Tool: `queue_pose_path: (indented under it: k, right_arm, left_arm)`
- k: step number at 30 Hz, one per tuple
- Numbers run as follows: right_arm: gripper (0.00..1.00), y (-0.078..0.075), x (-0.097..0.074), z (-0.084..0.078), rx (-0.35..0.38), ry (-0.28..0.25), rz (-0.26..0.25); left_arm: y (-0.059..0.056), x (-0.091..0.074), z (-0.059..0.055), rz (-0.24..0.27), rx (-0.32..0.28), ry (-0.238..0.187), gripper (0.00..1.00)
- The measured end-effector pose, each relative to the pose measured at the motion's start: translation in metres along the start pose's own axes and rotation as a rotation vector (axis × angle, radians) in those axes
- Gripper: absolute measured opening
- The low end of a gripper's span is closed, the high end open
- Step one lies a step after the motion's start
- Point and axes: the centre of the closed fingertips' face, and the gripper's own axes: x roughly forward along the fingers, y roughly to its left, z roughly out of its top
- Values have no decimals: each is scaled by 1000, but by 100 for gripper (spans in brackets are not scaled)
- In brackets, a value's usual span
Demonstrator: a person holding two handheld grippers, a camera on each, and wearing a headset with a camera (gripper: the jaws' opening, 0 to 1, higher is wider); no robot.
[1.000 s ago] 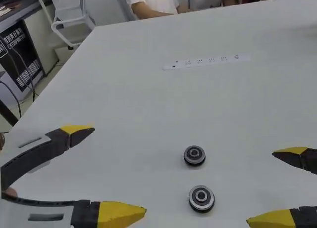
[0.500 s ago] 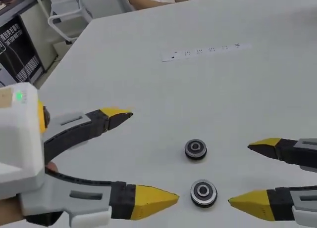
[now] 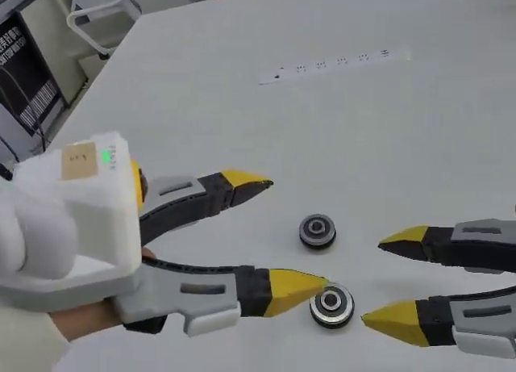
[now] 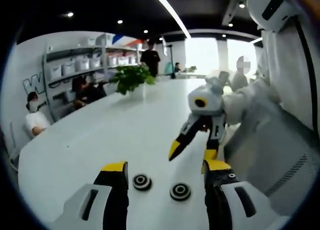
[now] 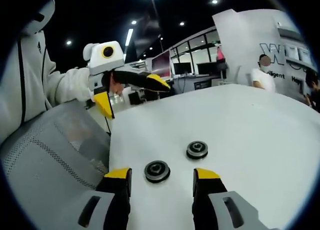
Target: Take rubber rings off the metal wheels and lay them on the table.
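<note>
Two small metal wheels with black rubber rings lie flat on the white table (image 3: 242, 114). The far wheel (image 3: 317, 231) and the near wheel (image 3: 331, 304) sit a short way apart. My left gripper (image 3: 294, 232) comes in from the left, open, with its lower yellow tip just beside the near wheel. My right gripper (image 3: 373, 278) comes in from the right, open, tips a little short of both wheels. In the left gripper view both wheels (image 4: 142, 182) (image 4: 180, 191) lie ahead of the open jaws. In the right gripper view the near wheel (image 5: 157, 171) sits between the jaw tips, with the far wheel (image 5: 197, 149) beyond.
A flush power strip (image 3: 334, 65) is set in the table further back. The table's left edge runs diagonally, with a chair (image 3: 97, 17) and a dark cabinet (image 3: 24, 73) beyond it. A potted plant (image 4: 131, 78) and seated people are at the table's far end.
Both grippers have moved inward toward the wheels, the left one much further into view. The wheels have stayed where they were. The head camera has tilted down a little.
</note>
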Motion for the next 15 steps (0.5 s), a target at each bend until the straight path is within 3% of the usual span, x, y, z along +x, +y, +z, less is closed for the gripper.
queue_pose_path:
  k: [9,15]
  right_arm:
    - [39,1,9,-6,-24,20,40]
    - [32,1,17,-22,-45,94,61]
  left_arm:
    - [-12,21,-21,-62,7,40,52]
    - [-17,33,-36,-90,13,58,42]
